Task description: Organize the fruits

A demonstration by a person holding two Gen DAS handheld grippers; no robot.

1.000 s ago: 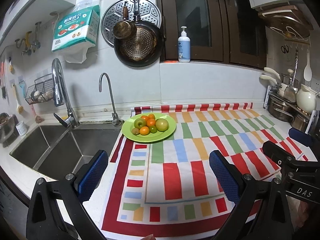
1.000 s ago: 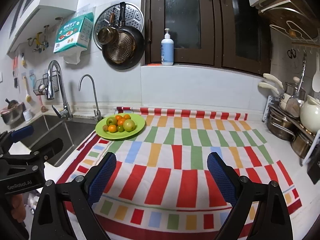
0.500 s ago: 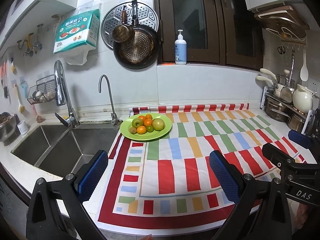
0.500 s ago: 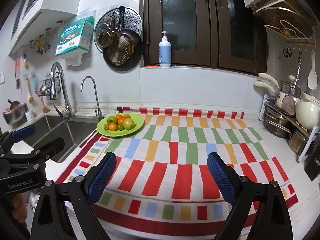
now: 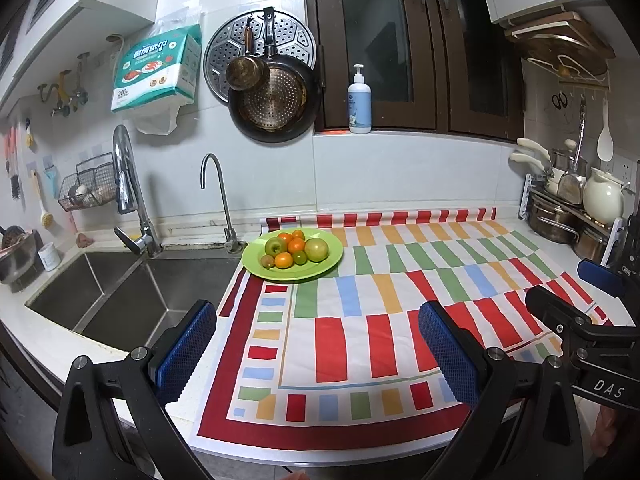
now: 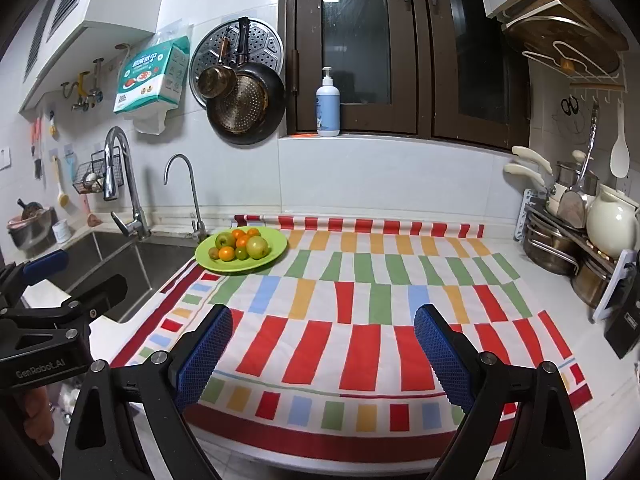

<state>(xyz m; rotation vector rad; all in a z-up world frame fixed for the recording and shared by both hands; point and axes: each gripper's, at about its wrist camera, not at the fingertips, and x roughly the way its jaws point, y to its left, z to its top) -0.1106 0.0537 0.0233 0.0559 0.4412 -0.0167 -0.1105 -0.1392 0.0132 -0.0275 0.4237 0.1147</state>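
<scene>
A kitchen desk [image 5: 540, 236] covered by a striped cloth [image 5: 384, 312] in red, green, orange and blue; at the cloth's far left corner, just beside the sink [image 5: 120, 296], a green plate [image 5: 332, 258] holds all the fruits [image 5: 294, 252] in view, piled touching one another: 1 green apple [image 5: 275, 246], 1 larger yellow-green round fruit [image 5: 316, 249], about 4 small oranges, 1 small green fruit and 1 small brownish one at the left edge; the exact count is hard to make out because the pieces overlap; no fruit shows on the cloth or elsewhere on the desk; the left tongs [image 5: 316, 354] and the right tongs [image 6: 322, 350] both hang over the near edge of the desk, well apart from the plate, each spread wide with nothing between its blue pads; judged from this alone, the fruit lies gathered on 1 plate, which would fit a finished tidy-up as well as a pile waiting to be sorted or moved, and the pictures do not settle which; no second dish or basket for fruit is visible; the back of the pile is hidden behind the front pieces; the sink's inside is only partly seen; the pots [image 6: 556, 248] at the far right are cut by the picture edge; a hand [image 6: 38, 416] grips the left handle at the lower left of the right view, mostly out of sight.
</scene>
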